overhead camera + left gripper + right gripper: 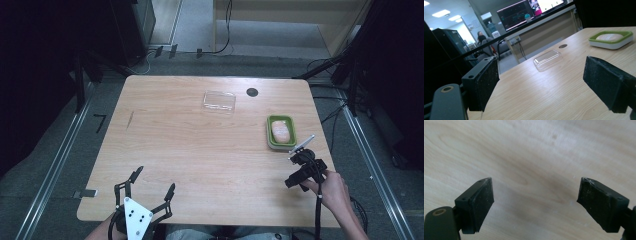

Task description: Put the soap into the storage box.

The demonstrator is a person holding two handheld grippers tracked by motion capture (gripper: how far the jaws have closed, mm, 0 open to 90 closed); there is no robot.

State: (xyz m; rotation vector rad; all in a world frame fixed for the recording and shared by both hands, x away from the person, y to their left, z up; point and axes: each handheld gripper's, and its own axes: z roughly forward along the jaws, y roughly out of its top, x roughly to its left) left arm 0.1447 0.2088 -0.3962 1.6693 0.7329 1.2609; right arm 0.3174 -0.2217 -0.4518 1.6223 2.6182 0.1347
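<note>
Right claw (299, 156) wide open and empty at the lower right of the frame, just below the green dish (281, 131), could bump it and spill the soap (280, 132).

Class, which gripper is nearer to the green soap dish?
Right. The right gripper hovers just beside the green soap dish; the left gripper sits far across the table.

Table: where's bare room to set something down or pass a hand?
Most of the table is bare: the whole left half, and the middle between the clear lid and the left gripper. Tightest at the right edge, where the right gripper hangs open just below the green soap dish.
</note>
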